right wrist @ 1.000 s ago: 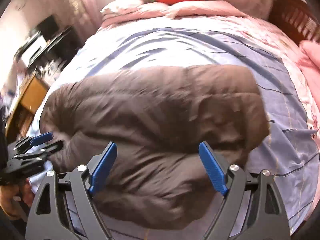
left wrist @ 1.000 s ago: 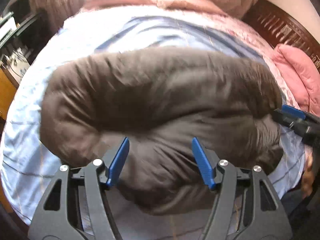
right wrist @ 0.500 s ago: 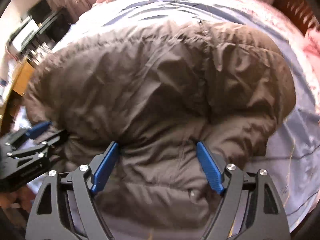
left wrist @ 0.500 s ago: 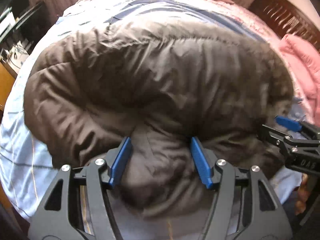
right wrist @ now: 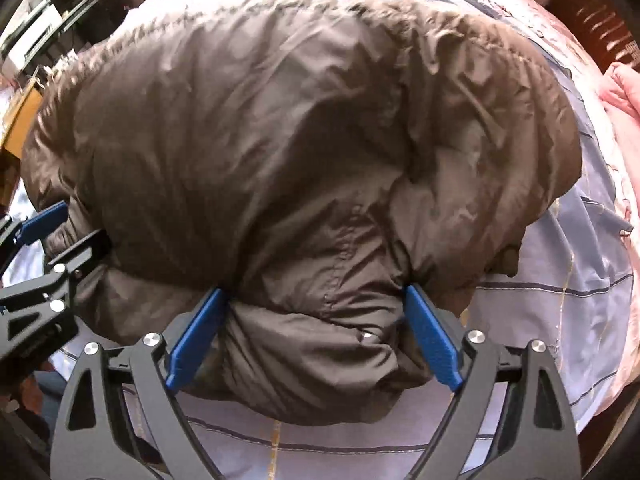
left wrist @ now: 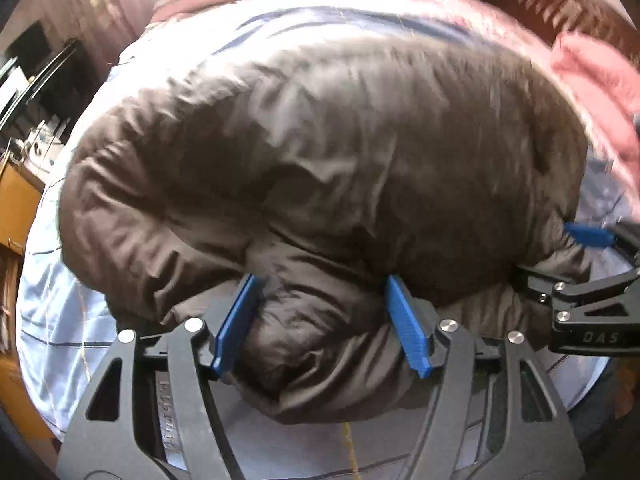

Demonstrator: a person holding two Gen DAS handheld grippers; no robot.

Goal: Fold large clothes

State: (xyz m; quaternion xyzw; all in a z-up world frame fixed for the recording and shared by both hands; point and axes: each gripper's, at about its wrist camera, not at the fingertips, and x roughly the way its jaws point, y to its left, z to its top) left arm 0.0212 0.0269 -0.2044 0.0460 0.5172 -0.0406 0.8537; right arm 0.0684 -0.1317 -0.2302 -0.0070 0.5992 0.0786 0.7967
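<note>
The dark brown puffer jacket (left wrist: 320, 168) lies bunched in a thick mound on the bed, across the light blue striped sheet (left wrist: 60, 312), its bulk covering most of the sheet's middle and its lower fold reaching toward the near edge of the bed. In the right wrist view the jacket (right wrist: 288, 152) shows wrinkled shell fabric and 1 small metal snap (right wrist: 366, 335) on the lower roll. Left gripper (left wrist: 322, 320): jaws wide, 2 blue pads (left wrist: 236, 324) set on either side of a padded roll at the jacket's near edge, pads touching fabric; whether they actually pinch it cannot be told. Right gripper (right wrist: 316, 336): jaws equally wide, blue pads (right wrist: 432, 340) flanking another section of the same near roll, fabric bulging between them; grip likewise cannot be told. Each gripper appears in the other's view, the right gripper (left wrist: 592, 264) at the jacket's right end and the left gripper (right wrist: 44, 248) at its left end. A pink quilt (left wrist: 592, 80) lies along the right edge and the far end of the bed. Dark wooden headboard (left wrist: 560, 4) at the far right corner. An orange-brown wooden cabinet (left wrist: 16, 204) stands beside the left edge of the bed.
</note>
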